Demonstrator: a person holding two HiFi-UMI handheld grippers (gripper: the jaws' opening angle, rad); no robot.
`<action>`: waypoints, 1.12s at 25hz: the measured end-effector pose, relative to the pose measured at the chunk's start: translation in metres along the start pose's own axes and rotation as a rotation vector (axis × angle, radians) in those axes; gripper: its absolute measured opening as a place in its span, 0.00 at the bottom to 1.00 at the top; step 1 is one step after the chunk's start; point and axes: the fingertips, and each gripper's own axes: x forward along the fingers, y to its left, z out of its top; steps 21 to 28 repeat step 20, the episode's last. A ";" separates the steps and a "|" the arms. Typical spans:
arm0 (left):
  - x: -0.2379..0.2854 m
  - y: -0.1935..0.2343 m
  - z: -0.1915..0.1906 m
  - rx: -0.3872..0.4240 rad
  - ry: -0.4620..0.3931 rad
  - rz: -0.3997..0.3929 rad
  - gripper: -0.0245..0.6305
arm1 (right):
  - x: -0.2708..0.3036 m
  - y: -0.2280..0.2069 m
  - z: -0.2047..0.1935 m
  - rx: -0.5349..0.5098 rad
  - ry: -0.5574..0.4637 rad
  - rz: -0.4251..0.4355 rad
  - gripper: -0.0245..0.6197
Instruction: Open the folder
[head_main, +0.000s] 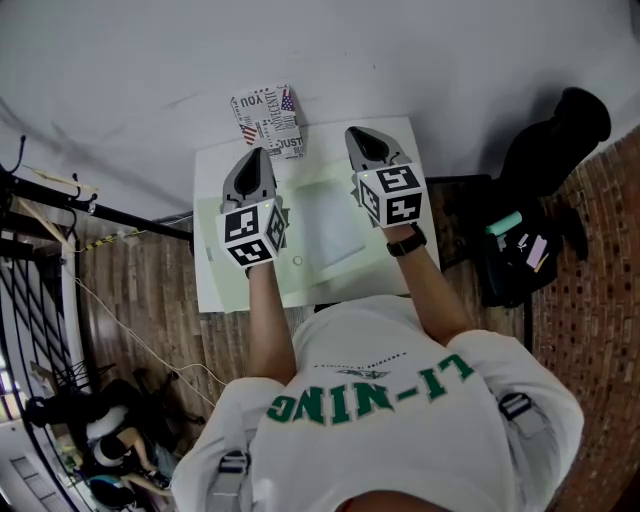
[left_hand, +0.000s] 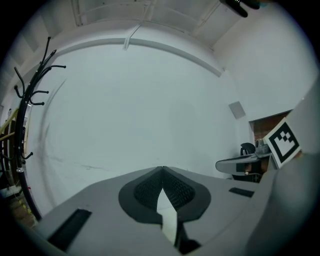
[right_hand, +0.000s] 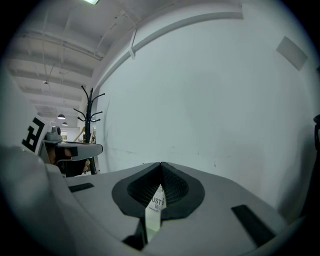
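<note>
A pale green see-through folder (head_main: 305, 275) lies flat and closed on the small white table (head_main: 320, 135), with a white sheet inside it. I hold both grippers in the air above it, pointing at the white wall. The left gripper (head_main: 252, 153) (left_hand: 162, 168) hangs over the folder's left part with its jaws shut and nothing between them. Over the folder's right part, the right gripper (head_main: 358, 132) (right_hand: 161, 163) is also shut and empty. Neither one touches the folder.
A box printed with words and flags (head_main: 268, 120) stands at the table's far edge against the wall. A black chair with a bag (head_main: 535, 215) sits to the right. A black coat rack (left_hand: 25, 125) and cables are on the left.
</note>
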 end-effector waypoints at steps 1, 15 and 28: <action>0.000 0.000 0.000 0.000 0.002 0.001 0.06 | 0.000 0.000 0.000 -0.001 0.001 0.001 0.06; 0.009 0.011 -0.010 -0.007 0.019 0.024 0.06 | 0.018 0.000 -0.005 -0.003 0.009 0.025 0.06; 0.017 0.020 -0.015 -0.015 0.027 0.032 0.06 | 0.030 0.004 -0.004 -0.024 0.012 0.043 0.06</action>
